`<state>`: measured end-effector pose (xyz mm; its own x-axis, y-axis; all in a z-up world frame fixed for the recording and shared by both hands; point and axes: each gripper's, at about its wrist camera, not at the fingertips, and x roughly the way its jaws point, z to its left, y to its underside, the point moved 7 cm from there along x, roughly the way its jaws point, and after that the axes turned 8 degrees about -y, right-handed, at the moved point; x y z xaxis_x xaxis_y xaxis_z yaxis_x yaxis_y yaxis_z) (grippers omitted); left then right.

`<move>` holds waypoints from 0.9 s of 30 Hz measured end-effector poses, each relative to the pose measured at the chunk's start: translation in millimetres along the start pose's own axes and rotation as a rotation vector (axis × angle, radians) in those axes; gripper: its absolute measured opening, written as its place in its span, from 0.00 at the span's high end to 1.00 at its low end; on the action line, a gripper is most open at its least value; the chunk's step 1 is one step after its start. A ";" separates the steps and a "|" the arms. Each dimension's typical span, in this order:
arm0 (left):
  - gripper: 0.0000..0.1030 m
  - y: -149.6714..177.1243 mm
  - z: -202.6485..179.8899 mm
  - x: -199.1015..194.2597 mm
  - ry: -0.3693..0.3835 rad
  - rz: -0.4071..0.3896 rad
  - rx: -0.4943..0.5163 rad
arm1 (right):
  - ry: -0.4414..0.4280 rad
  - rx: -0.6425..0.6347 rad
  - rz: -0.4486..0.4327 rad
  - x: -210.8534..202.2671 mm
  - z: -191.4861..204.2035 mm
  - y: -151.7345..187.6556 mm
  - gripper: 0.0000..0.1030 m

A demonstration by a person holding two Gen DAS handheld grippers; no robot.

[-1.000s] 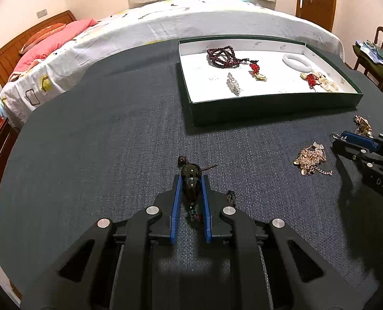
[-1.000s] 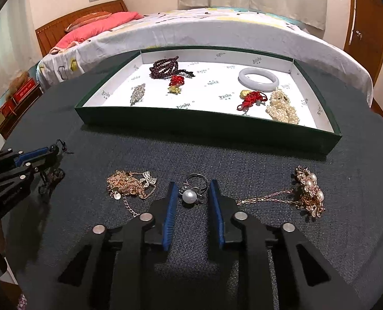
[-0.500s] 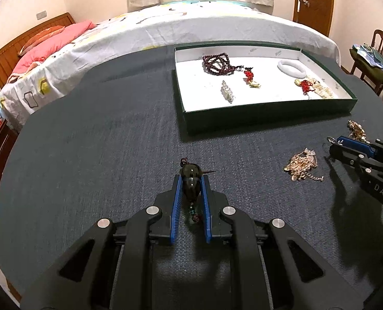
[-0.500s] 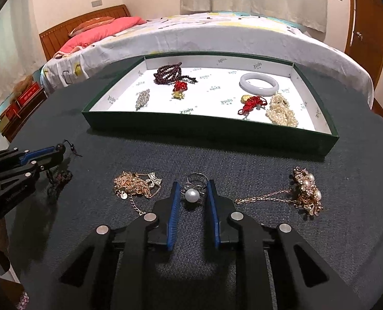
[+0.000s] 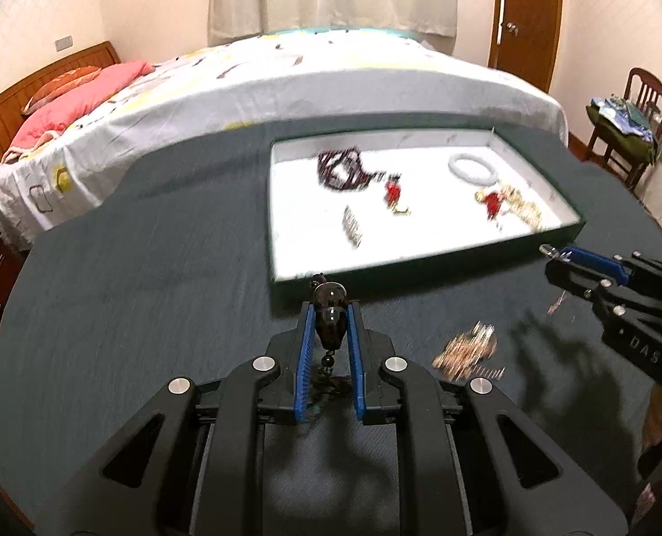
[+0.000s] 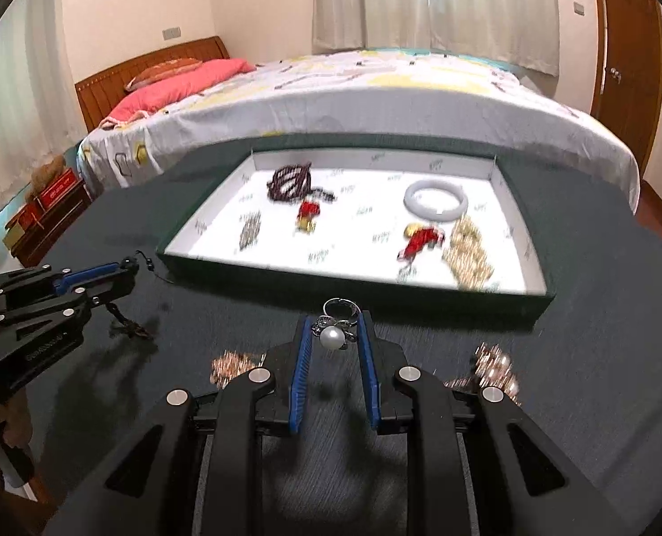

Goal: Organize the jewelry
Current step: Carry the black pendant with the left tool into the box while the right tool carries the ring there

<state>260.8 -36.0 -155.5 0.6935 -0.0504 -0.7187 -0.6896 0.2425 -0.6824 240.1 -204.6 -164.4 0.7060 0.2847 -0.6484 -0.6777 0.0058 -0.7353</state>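
My left gripper (image 5: 329,312) is shut on a dark glossy pendant (image 5: 329,318) whose beaded cord hangs below, lifted above the table just in front of the green tray (image 5: 425,263). My right gripper (image 6: 334,328) is shut on a pearl ring (image 6: 333,336), also lifted, near the tray's front wall (image 6: 353,288). The tray's white floor holds a dark bead bracelet (image 6: 291,182), a white bangle (image 6: 436,200), red charms (image 6: 420,237) and a pearl cluster (image 6: 467,254). Each gripper shows in the other's view: the right one (image 5: 554,255), the left one (image 6: 127,265).
A gold chain heap (image 5: 467,348) lies on the dark tablecloth between the grippers; it also shows in the right wrist view (image 6: 232,364). A gold pearl brooch (image 6: 494,364) lies to the right. A bed (image 6: 353,89) stands behind the table, a chair (image 5: 634,120) at far right.
Both grippers have risen off the table with their pieces and moved toward the tray. The pendant's cord now hangs free. The right gripper closed on the ring.
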 end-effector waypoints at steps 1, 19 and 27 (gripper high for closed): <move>0.85 -4.8 -3.0 -0.4 0.003 -0.009 0.000 | 0.001 -0.001 -0.006 -0.3 -1.3 -3.8 0.79; 0.85 -119.8 -54.1 58.3 0.042 -0.103 -0.015 | 0.045 -0.010 -0.090 39.5 -46.5 -95.9 0.79; 0.85 -131.7 -78.5 109.2 0.051 -0.046 -0.012 | 0.078 0.017 -0.025 86.8 -78.8 -101.5 0.79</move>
<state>410.9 -149.5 -154.6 0.7128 -0.1106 -0.6926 -0.6603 0.2271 -0.7159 386.4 -256.0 -161.6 0.7361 0.2085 -0.6440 -0.6627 0.0284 -0.7483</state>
